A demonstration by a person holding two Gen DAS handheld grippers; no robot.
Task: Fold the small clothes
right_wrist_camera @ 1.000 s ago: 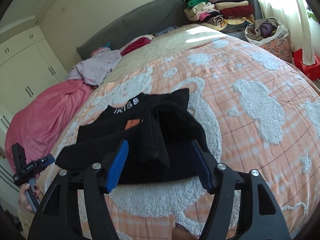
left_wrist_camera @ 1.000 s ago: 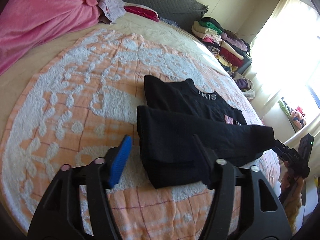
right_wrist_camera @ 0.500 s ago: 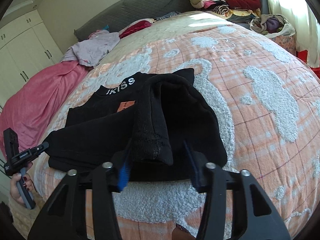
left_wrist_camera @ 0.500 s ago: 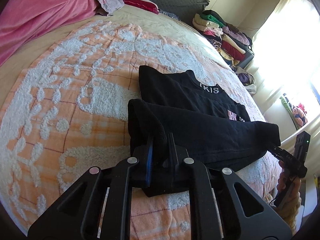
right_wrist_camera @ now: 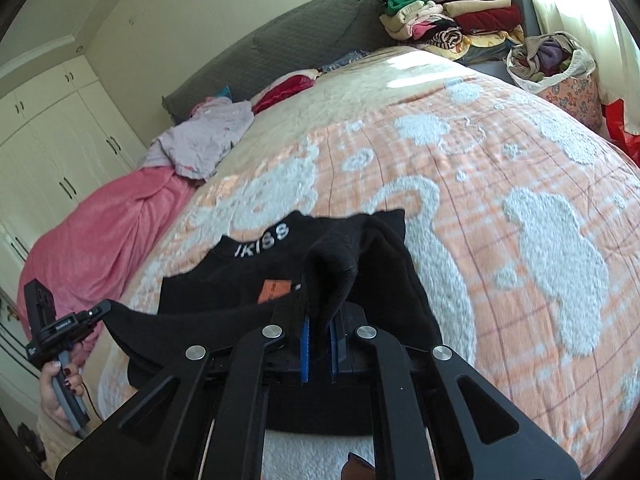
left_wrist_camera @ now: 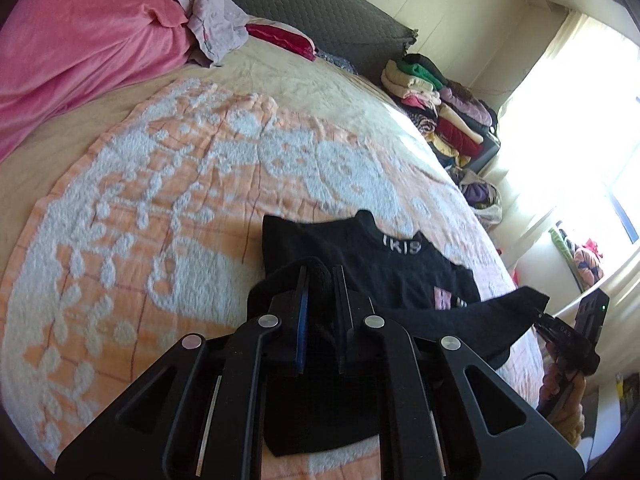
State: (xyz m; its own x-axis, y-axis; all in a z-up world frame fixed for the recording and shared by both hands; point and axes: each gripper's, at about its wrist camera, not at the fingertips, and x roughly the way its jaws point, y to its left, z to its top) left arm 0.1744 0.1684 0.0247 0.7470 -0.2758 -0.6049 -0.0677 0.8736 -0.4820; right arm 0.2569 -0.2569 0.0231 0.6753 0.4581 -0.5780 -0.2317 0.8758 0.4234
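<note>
Lying on the orange-and-white blanket (left_wrist_camera: 168, 216) of the bed, the black sweatshirt (left_wrist_camera: 360, 264) has its lower edge pinched at both corners. The left gripper (left_wrist_camera: 320, 280) is clamped on one bunched corner, and the right gripper (right_wrist_camera: 320, 320) is clamped on the other, with fabric raised off the blanket.

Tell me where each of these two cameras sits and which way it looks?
Left wrist: on the left hand-held gripper, looking along its fingers, shut on the black top; the other hand shows at right.
Right wrist: on the right hand-held gripper, also shut on the top, facing the grey headboard; the other hand shows at left.
Shared: the top, orange blanket, clothes stack.
</note>
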